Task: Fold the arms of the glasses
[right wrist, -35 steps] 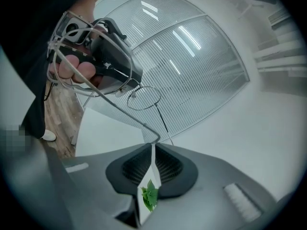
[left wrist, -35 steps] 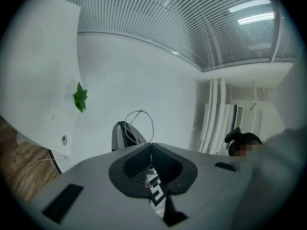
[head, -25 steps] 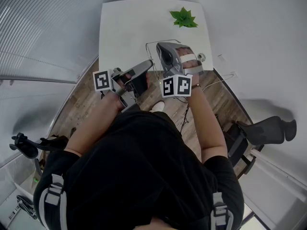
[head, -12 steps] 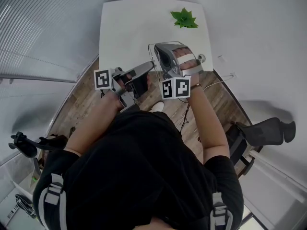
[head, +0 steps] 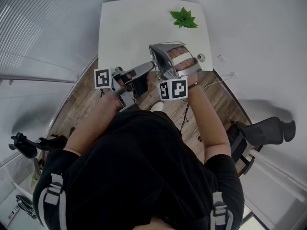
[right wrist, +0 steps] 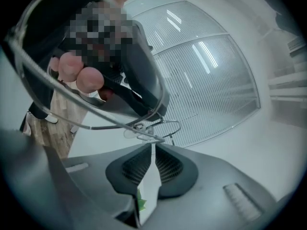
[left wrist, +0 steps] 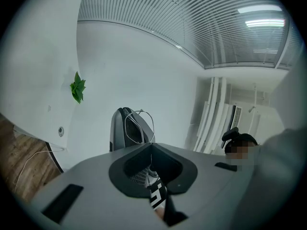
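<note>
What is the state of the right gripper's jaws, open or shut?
Shut on the glasses: the right gripper pinches their thin wire frame at its tips.

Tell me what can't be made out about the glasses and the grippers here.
- Right gripper view: the glasses sit so close that the frame is blurred and cut off at the upper left.
- Left gripper view: only one wire loop shows; the left gripper itself covers the rest.
- Head view: the wire is too thin and the right gripper hides it, so the arms' fold is unreadable.
</note>
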`<state>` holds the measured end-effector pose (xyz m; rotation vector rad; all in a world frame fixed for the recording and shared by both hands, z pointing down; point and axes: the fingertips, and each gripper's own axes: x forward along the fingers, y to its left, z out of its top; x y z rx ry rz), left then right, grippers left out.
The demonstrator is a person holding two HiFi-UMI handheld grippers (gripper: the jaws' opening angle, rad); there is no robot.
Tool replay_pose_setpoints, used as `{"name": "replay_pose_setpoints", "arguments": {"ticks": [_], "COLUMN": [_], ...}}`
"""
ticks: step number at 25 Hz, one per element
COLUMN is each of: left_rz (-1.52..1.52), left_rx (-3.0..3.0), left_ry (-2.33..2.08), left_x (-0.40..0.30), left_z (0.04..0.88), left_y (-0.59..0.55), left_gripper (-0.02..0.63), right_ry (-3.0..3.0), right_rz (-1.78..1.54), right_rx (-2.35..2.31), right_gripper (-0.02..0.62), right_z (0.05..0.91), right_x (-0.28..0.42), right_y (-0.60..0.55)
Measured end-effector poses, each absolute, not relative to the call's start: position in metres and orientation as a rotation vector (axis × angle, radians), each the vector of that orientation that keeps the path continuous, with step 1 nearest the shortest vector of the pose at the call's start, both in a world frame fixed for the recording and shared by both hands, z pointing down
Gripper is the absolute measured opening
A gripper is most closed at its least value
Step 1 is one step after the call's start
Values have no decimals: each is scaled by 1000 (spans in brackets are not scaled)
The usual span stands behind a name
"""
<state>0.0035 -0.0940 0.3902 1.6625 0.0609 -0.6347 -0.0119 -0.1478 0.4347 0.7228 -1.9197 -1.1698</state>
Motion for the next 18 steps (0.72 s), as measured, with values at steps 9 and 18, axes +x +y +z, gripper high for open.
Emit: {"name": "replay_pose_setpoints", "arguments": {"ticks": [9,18], "left_rz": [-643,-664], "left_rx": [1663,1661], "left_ry": [52,41], "left_x": [2,-4], "left_z": [389,390], "left_y": [-97,-98], "left_gripper": [12,11], "right_ry": [-1897,-1938], "right_rz": [-1204,-1145], "right_rx": [690,738], "right_gripper": [37,69], "right_z": [437,433], "right_x": [-15,-9], "right_y": [-143,-143]}}
